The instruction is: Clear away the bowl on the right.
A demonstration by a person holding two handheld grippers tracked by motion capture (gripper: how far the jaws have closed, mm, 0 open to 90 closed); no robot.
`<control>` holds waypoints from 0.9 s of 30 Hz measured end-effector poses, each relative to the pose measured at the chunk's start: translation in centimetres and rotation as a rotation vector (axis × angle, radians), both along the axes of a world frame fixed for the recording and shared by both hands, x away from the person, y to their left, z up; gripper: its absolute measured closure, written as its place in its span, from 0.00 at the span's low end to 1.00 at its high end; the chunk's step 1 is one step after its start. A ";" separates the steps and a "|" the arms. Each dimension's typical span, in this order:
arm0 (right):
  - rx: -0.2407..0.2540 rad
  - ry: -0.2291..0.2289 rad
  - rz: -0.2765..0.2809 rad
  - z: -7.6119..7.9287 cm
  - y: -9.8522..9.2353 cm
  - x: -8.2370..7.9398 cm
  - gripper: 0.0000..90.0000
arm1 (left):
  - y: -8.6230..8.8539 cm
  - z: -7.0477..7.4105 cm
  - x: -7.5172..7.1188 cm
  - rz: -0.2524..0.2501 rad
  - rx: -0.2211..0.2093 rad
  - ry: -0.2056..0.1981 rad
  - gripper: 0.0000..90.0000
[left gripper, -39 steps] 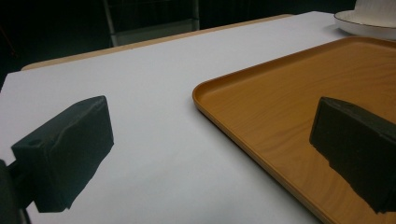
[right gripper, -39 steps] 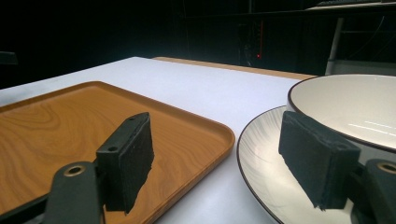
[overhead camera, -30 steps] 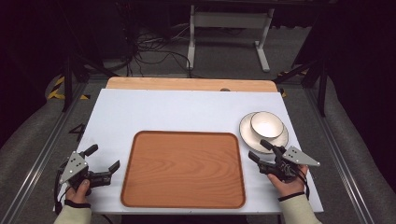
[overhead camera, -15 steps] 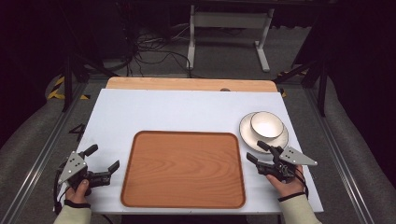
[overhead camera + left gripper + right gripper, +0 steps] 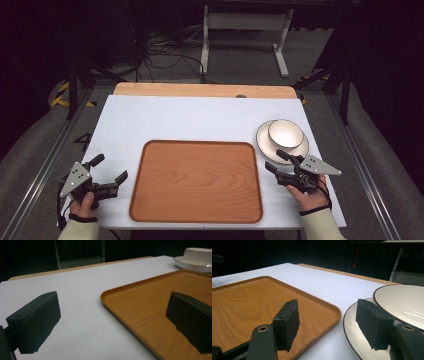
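A brown wooden tray (image 5: 197,182) lies flat at the front middle of the white table, bare inside; its near corner (image 5: 155,302) and far corner (image 5: 257,305) show in the gripper views. To its right a white bowl (image 5: 285,133) sits on a white plate (image 5: 300,148). The bowl (image 5: 404,302) and plate (image 5: 354,332) lie just ahead of my right gripper (image 5: 276,161), which is open and empty at the plate's near edge. My left gripper (image 5: 109,168) is open and empty left of the tray. The bowl (image 5: 200,253) shows far off in the left gripper view.
The white table top (image 5: 200,120) ends in a wooden strip (image 5: 200,90) at the back. Metal rails (image 5: 40,165) run along both sides. Behind the table stand a white frame (image 5: 245,25) and floor cables (image 5: 160,55).
My right gripper has drawn slightly back toward the table's front, away from the plate. The left gripper has barely moved.
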State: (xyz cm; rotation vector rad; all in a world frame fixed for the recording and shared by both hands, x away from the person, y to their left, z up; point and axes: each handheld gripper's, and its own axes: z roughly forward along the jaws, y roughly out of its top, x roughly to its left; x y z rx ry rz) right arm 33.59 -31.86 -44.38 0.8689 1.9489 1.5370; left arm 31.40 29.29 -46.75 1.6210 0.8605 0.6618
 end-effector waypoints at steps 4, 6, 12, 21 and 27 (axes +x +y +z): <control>-0.003 0.015 -0.010 0.8 -0.2 0.0 0.40 | -0.1 0.0 0.0 0.005 0.004 -0.003 0.00; 0.002 0.017 -0.018 1.3 -0.4 0.0 0.40 | -0.1 0.0 0.0 0.003 0.011 -0.005 0.00; 0.008 0.004 -0.026 2.1 -0.9 0.0 0.38 | -0.3 -0.3 0.0 0.013 0.028 0.001 0.00; 0.014 -0.008 -0.016 3.0 -1.1 0.2 0.37 | -0.2 -0.4 -0.1 0.011 0.012 -0.009 0.00; 0.009 0.026 -0.004 4.1 -1.3 0.5 0.38 | -0.1 -0.4 0.0 0.008 0.006 -0.006 0.00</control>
